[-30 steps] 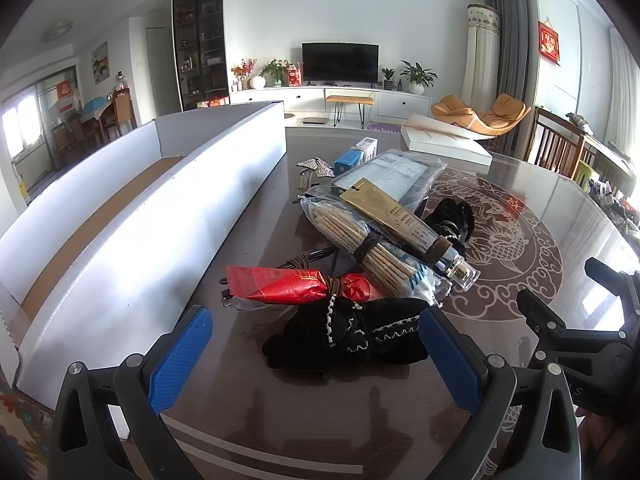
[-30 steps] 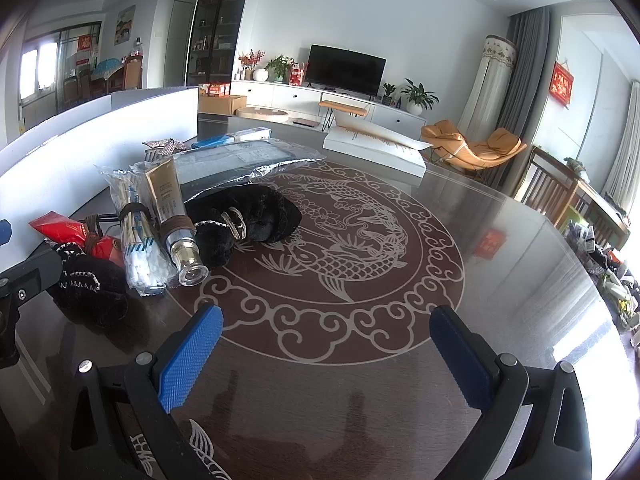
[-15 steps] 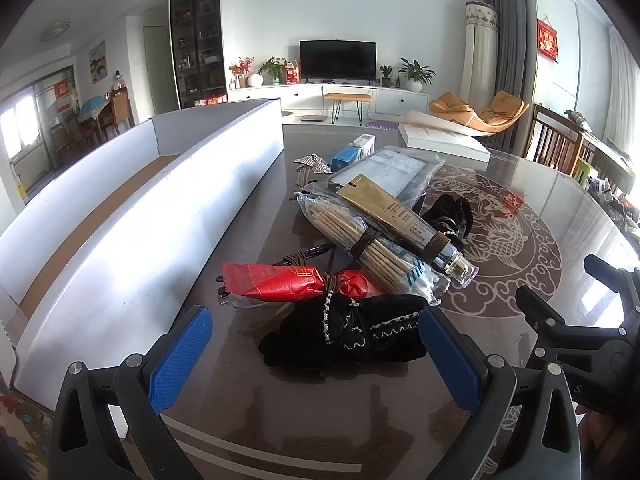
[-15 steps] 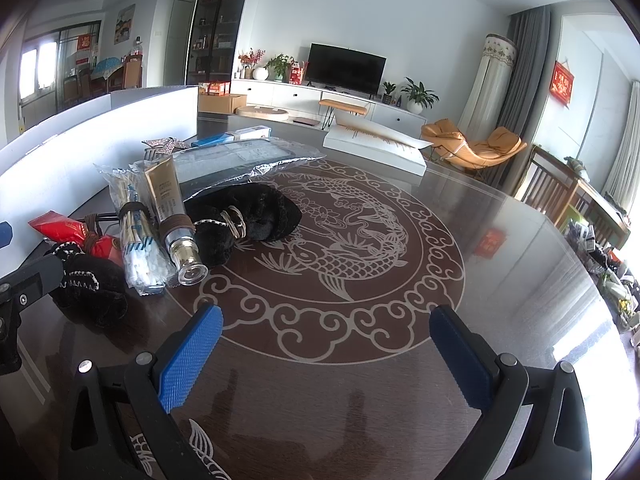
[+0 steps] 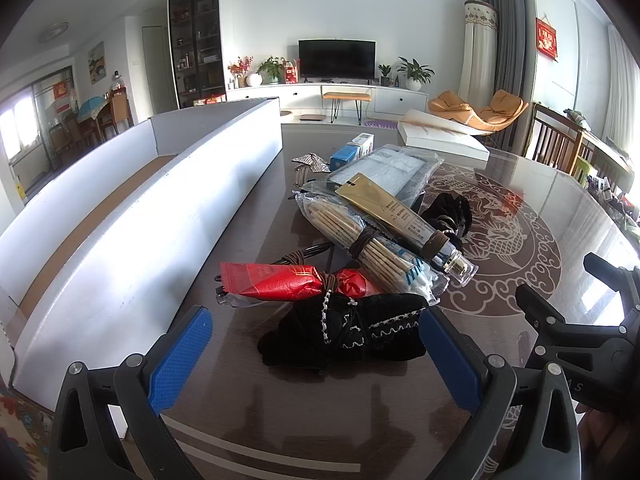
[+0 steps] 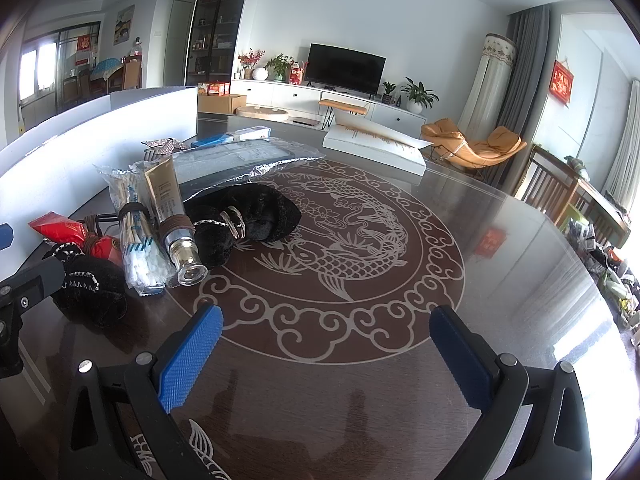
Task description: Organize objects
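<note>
gold tube (image 5: 404,222) lies flat, long axis diagonal, cap toward camera; left gripper (image 5: 316,354) and right gripper (image 6: 326,354) fingers spread, empty.

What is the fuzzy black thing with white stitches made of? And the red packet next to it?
The black pouch looks like soft velvety cloth: matte, fuzzy pile, with white zigzag stitching along its edges. The red packet seems to be thin glossy plastic or foil film: it shines, crinkles, and has a serrated sealed end. Neither can be told for certain from looks alone.
</note>
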`<action>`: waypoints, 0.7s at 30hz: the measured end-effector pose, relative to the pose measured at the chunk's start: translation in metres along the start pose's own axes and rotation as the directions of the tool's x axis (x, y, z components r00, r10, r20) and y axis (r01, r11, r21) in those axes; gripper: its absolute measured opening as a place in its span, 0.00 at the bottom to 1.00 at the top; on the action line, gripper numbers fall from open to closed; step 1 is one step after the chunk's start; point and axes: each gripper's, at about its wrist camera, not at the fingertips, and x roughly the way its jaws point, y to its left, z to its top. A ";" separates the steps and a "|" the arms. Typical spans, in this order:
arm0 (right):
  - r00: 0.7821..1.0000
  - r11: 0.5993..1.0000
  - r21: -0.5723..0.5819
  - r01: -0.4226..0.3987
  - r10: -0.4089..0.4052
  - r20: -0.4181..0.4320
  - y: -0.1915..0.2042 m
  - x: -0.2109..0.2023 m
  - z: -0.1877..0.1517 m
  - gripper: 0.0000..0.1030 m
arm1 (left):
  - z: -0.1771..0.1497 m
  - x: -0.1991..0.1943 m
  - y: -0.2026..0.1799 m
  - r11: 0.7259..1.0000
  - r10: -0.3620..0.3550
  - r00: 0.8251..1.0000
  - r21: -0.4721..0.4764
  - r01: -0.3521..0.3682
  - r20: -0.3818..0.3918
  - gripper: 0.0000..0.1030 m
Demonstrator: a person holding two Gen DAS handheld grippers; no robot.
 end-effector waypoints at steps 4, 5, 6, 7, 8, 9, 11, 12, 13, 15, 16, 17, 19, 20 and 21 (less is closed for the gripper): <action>1.000 1.000 0.000 0.000 0.000 0.000 0.000 0.000 0.000 1.00 | 0.000 0.000 0.000 1.000 0.001 1.000 0.001 -0.001 0.000 1.00; 1.000 1.000 0.000 0.000 0.000 -0.001 0.000 0.000 0.000 1.00 | 0.000 0.000 0.000 1.000 0.000 1.000 0.000 0.000 0.000 1.00; 1.000 1.000 0.001 0.000 0.000 -0.002 0.000 0.001 0.000 1.00 | 0.000 0.000 0.000 1.000 0.000 1.000 0.000 0.000 0.000 1.00; 1.000 1.000 0.001 0.000 0.000 -0.003 -0.001 0.001 -0.001 1.00 | 0.000 0.000 0.000 1.000 0.000 1.000 0.000 0.000 0.000 1.00; 1.000 1.000 0.002 -0.001 0.001 -0.004 -0.001 0.001 -0.001 1.00 | 0.000 0.000 0.000 1.000 0.000 1.000 0.000 0.000 0.000 1.00; 1.000 1.000 0.002 -0.001 0.001 -0.006 0.000 0.002 -0.001 1.00 | 0.000 0.000 0.000 1.000 0.000 1.000 0.000 0.000 0.000 1.00; 1.000 1.000 0.003 0.000 0.000 -0.007 -0.001 0.003 -0.001 1.00 | 0.000 0.000 0.000 1.000 0.001 1.000 0.000 -0.001 0.000 1.00; 1.000 1.000 0.003 0.000 0.000 -0.007 -0.001 0.003 -0.002 1.00 | 0.000 0.000 0.000 1.000 0.000 1.000 0.000 0.000 0.000 1.00; 1.000 1.000 0.002 -0.001 0.001 -0.007 -0.001 0.003 -0.001 1.00 | 0.000 0.000 0.000 1.000 0.000 1.000 0.000 0.000 0.000 1.00; 1.000 1.000 0.003 0.000 0.000 -0.007 -0.001 0.003 -0.001 1.00 | 0.000 0.000 0.000 1.000 0.000 1.000 0.000 0.000 0.000 1.00; 1.000 1.000 0.003 0.000 0.000 -0.007 -0.001 0.003 -0.001 1.00 | 0.000 0.000 0.000 1.000 0.001 1.000 0.000 -0.001 0.000 1.00; 1.000 1.000 0.003 0.000 0.000 -0.006 -0.001 0.003 -0.001 1.00 | 0.000 0.000 0.000 1.000 0.000 1.000 0.000 0.000 0.000 1.00; 1.000 1.000 0.003 0.000 0.000 -0.007 -0.001 0.003 -0.001 1.00 | 0.000 0.000 0.000 1.000 0.001 1.000 0.000 -0.001 -0.001 1.00; 1.000 1.000 0.003 0.000 0.000 -0.007 -0.001 0.003 -0.001 1.00 | 0.000 0.000 0.000 1.000 0.002 1.000 -0.001 -0.002 -0.002 1.00; 1.000 1.000 0.003 -0.001 0.001 -0.008 -0.001 0.003 -0.002 1.00 | 0.000 0.000 0.000 1.000 0.003 1.000 -0.002 -0.003 -0.004 1.00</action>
